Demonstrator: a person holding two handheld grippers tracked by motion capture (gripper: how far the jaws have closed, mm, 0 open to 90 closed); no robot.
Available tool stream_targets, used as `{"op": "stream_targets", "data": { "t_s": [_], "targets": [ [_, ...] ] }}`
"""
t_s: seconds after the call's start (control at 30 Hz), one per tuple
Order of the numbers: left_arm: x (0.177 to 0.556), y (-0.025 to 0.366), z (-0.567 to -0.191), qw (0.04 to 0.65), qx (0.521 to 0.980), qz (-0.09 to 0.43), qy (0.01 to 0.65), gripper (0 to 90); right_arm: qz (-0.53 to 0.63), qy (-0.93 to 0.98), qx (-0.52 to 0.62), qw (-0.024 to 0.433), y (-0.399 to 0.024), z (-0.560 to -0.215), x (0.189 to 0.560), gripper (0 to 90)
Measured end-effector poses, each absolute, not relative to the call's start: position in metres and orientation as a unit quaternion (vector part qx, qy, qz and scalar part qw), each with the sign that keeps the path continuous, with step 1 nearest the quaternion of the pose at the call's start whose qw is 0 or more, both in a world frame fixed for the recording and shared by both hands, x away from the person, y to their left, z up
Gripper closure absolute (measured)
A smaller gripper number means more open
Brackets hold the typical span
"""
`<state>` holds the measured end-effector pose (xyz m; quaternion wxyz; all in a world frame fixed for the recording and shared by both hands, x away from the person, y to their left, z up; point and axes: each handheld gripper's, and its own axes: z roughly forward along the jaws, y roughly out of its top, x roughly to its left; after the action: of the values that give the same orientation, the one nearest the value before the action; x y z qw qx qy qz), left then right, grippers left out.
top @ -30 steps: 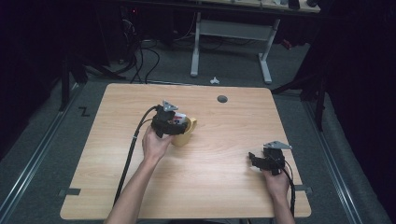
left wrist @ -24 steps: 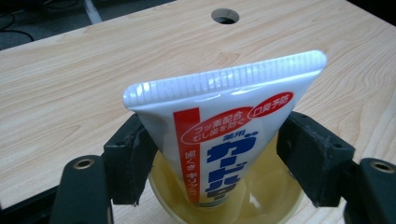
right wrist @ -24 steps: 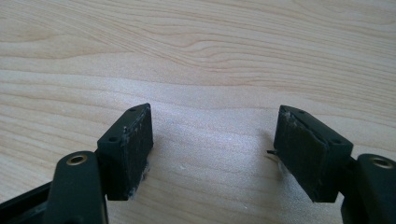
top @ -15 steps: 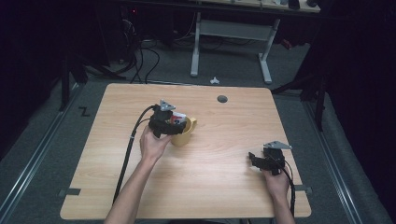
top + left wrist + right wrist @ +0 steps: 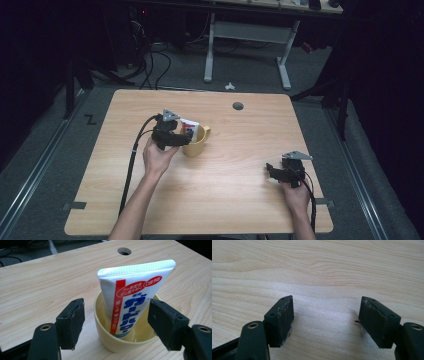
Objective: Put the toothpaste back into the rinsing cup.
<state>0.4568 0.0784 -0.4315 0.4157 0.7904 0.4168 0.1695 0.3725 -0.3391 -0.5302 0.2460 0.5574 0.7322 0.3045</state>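
Since a second ago your left gripper (image 5: 113, 322) has drawn back a little toward you from the pale yellow ceramic mug (image 5: 125, 336), while your right gripper (image 5: 327, 320) has kept its place near the right front of the table. Your left jaws stand wide apart with nothing pressed between them: in the left gripper view the black pads (image 5: 71, 323) flank the mug's near rim, each clear of it, and the mug sits between and just beyond them. Upright in that mug, leaning slightly to one side, stands the white plastic toothpaste tube with red and blue Japanese lettering (image 5: 132, 297), its flat crimped end uppermost and well above the rim, its lower end down inside the mug. From the high view the mug (image 5: 196, 145) sits left of the table's middle, its handle turned to the right and away from you, with the tube (image 5: 189, 128) showing above it and your left hand (image 5: 159, 157) just on the near side. Your right jaws are likewise apart, holding nothing, the pads (image 5: 280, 321) hovering close over bare wood. Both rest over the light wooden table (image 5: 225, 200), whose round cable hole (image 5: 238, 106) lies near the far edge, well apart from the mug.
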Motion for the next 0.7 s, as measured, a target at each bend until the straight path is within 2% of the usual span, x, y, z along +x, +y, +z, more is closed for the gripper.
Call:
{"op": "stream_targets", "data": {
  "t_s": [0.7],
  "targets": [
    [0.444, 0.104, -0.425, 0.438, 0.77, 0.177, 0.429, 32.1, 0.305, 0.732, 0.558, 0.246, -0.339, -0.53, 0.372, 28.3]
  ]
}}
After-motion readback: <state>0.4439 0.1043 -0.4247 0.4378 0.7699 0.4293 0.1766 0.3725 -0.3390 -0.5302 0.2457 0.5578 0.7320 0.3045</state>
